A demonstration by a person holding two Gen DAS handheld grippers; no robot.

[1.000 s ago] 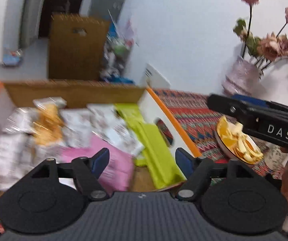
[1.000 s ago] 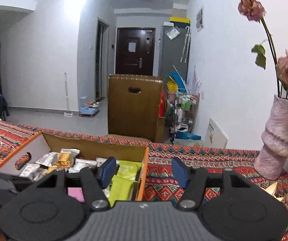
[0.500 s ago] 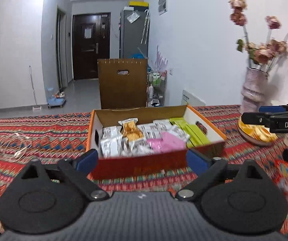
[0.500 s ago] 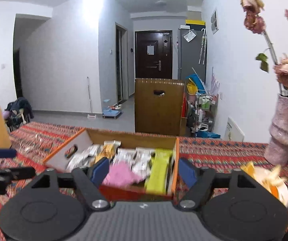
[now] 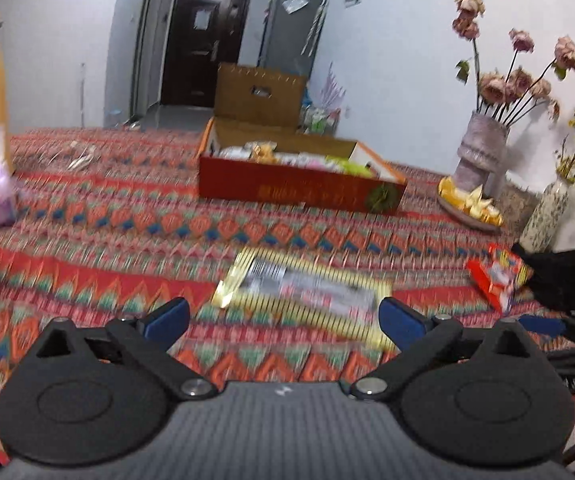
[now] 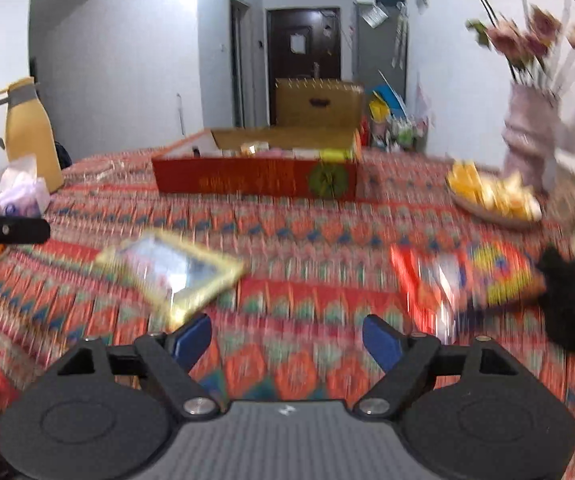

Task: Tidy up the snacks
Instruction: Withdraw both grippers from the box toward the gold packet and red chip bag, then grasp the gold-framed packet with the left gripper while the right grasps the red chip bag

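- Two grippers are in view: the left gripper [image 5: 283,314] and the right gripper [image 6: 287,336]. Both have their jaws spread wide and hold nothing.
- One red box [image 5: 301,190] sits toward the far side of the patterned tablecloth [image 5: 127,224], with several snack packets [image 5: 263,152] inside; blur prevents an exact count.
- Two snack packs lie loose on the cloth, well apart from the box: one gold-edged pack [image 5: 303,294] just ahead of the left gripper, and one red and yellow pack [image 6: 467,276] ahead and right of the right gripper.
- One plate of yellow chips [image 6: 491,198] stands right of the box.
- One vase of dried roses [image 5: 481,154] is behind the plate; a second, speckled vase [image 5: 547,216] stands nearer.
- One yellow jug [image 6: 27,132] stands at the far left.
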